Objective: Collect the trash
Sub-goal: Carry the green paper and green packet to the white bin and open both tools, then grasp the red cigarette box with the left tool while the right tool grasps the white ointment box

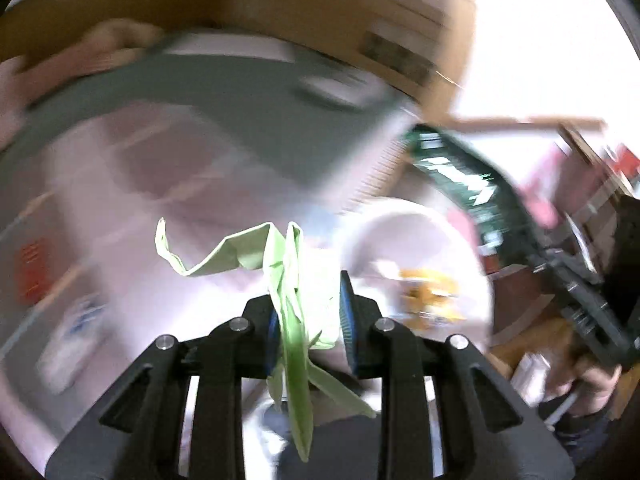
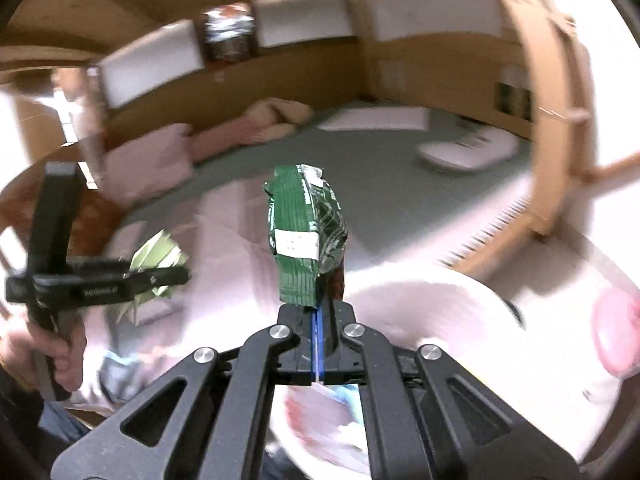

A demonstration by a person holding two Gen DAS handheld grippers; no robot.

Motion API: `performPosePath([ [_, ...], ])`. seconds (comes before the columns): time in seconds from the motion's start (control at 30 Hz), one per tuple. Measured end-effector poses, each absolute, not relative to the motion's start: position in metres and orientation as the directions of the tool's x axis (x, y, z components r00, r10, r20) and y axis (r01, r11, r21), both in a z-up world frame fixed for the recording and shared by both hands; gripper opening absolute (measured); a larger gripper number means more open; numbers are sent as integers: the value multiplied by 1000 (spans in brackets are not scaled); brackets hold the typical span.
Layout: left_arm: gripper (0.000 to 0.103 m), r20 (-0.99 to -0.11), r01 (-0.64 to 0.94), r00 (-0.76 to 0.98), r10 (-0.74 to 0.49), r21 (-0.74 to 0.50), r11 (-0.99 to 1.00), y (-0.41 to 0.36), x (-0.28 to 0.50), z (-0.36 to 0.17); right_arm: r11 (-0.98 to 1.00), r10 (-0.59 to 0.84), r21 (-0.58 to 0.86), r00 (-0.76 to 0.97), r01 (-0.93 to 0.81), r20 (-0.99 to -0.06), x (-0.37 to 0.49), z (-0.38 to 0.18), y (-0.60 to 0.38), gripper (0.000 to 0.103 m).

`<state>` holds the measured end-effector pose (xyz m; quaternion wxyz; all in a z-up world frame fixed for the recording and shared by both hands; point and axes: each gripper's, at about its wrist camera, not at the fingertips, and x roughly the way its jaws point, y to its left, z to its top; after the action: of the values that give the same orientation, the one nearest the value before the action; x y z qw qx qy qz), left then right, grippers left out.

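Observation:
My left gripper [image 1: 308, 312] is shut on a crumpled light green paper [image 1: 240, 252], which hangs between its blue pads and trails below them. My right gripper [image 2: 316, 312] is shut on the lower edge of a dark green snack wrapper [image 2: 306, 232] that stands up from its jaws. The left gripper [image 2: 160, 276] with the green paper [image 2: 158, 254] is at the left of the right wrist view. At the right of the left wrist view are the right gripper [image 1: 532, 240] and the wrapper [image 1: 460, 172]. A white round container [image 1: 384, 216] [image 2: 460, 280] sits blurred just below and beyond both grippers, with orange scraps inside.
A grey-green carpet [image 2: 400, 200] lies beyond, with pink cushions [image 2: 160, 160] along a wooden wall. A flat white device [image 2: 468, 152] rests on the carpet at the back right. A pink round object [image 2: 616, 336] is at the far right. A person's hand [image 2: 60, 356] holds the left gripper's handle.

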<state>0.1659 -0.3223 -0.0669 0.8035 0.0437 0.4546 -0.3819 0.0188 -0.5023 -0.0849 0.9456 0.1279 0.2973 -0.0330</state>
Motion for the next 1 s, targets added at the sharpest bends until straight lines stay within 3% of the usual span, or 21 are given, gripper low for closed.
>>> performPosePath([
  [0.1,33,-795,700,111,-596,-363,615,-391,167,-90,953,-2,237,786,188,-618,12,-103,-522,1],
  [0.13,52,-813,702,38,-580,-392,594,-409,169,-103,956,-6,221,764,194,-646,16,-109,-524,1],
  [0.17,82,-831,701,0,-557,-397,593,-418,171,-112,958,-12,200,730,204,-684,21,-117,-525,9],
  [0.2,88,-851,692,-11,-524,-385,610,-423,176,-121,958,-20,183,686,221,-727,28,-126,-525,30],
  [0.3,88,-855,596,52,-516,-388,703,-384,199,-124,935,-40,228,720,271,-692,25,-125,-525,70],
  [0.37,89,-820,517,129,-558,-424,743,-326,214,-108,930,-39,254,758,266,-651,25,-119,-519,77],
  [0.47,100,-811,430,354,-465,-300,851,-246,225,-85,931,-2,285,784,229,-621,37,-113,-501,79],
  [0.57,100,-813,235,536,-228,-116,965,-161,248,-80,939,53,304,802,163,-595,55,-111,-475,80],
  [0.73,100,-871,-35,491,-22,-45,998,-54,317,-127,951,187,310,786,6,-589,108,-101,-399,80],
  [1.0,100,-926,-17,376,37,33,999,-40,383,-203,924,355,360,650,-133,-672,182,-113,-269,81],
])
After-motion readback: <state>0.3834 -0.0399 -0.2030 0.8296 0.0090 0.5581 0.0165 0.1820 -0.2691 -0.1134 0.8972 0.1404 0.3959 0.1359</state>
